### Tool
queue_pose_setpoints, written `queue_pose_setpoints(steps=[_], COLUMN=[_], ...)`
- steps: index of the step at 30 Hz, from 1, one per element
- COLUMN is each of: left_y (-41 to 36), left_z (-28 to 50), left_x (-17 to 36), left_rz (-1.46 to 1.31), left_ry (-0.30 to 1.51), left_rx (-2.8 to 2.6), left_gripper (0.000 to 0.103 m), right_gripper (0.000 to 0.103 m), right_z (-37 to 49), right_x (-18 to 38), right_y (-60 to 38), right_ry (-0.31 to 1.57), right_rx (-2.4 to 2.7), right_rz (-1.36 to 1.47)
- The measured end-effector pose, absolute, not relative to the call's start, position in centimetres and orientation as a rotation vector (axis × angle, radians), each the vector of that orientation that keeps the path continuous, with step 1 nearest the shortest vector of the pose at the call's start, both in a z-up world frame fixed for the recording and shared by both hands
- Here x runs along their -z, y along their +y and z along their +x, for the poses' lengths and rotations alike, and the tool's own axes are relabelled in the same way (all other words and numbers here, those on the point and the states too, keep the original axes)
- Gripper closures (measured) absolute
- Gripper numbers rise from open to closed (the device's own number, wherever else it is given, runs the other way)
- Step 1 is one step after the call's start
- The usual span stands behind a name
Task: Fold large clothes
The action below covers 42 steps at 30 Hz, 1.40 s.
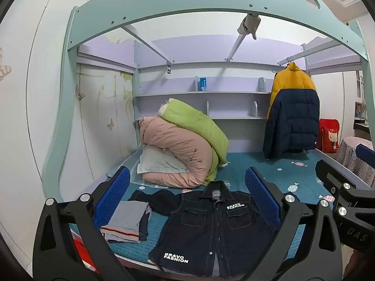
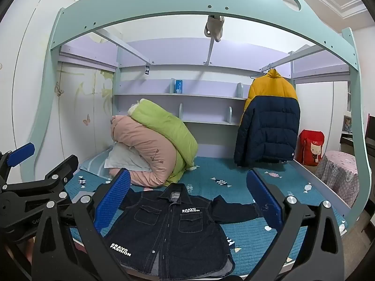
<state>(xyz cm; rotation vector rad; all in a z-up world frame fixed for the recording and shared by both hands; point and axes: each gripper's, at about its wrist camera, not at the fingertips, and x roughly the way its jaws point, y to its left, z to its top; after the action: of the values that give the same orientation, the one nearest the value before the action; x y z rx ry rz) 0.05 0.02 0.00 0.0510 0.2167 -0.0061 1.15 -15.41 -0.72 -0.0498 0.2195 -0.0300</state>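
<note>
Both hand-held grippers hover above the near edge of the bed with nothing between their blue pads — the left hand-held gripper (image 1: 187,201) spread wide, the right hand-held gripper (image 2: 188,202) spread just as wide. Below them a dark denim jacket (image 2: 173,231) lies flat and front-up on the teal bedspread (image 2: 253,236), buttoned, collar toward the far wall, one sleeve stretched out to the right. White "BRAVO FASHION" lettering shows at its chest pocket and near its hem. Just left of the jacket sits a small stack of folded clothes (image 1: 127,223), grey on top. Farther back, pink and green quilts (image 1: 185,145) are heaped near the wardrobe side — and a yellow-and-navy puffer coat (image 1: 291,114) hangs from a rail at the right.
</note>
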Motion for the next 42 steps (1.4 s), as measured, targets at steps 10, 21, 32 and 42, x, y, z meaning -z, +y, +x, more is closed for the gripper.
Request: queue_pose_setpoints(steps=[10, 21, 32, 42], left_y=[-0.01, 0.03, 0.03, 0.02], left_z=[0.03, 0.04, 0.06, 0.05], left_x=[0.02, -0.01, -0.02, -0.03], left_rz=[0.049, 0.05, 0.051, 0.051], left_ry=[0.212, 0.213, 0.213, 0.212], left_rx=[0.006, 0.005, 0.006, 0.005], left_gripper=[0.005, 0.005, 0.005, 0.005], right_gripper=[0.007, 0.007, 0.007, 0.007], right_z=[1.16, 1.16, 1.14, 1.18], right_x=[0.73, 0.73, 0.74, 0.76], right_y=[-15.44, -15.45, -15.44, -15.5], right_ry=[0.22, 0.221, 0.221, 0.221], right_rx=[0.03, 0.029, 0.03, 0.029], right_rz=[-0.044, -0.041, -0.04, -0.037])
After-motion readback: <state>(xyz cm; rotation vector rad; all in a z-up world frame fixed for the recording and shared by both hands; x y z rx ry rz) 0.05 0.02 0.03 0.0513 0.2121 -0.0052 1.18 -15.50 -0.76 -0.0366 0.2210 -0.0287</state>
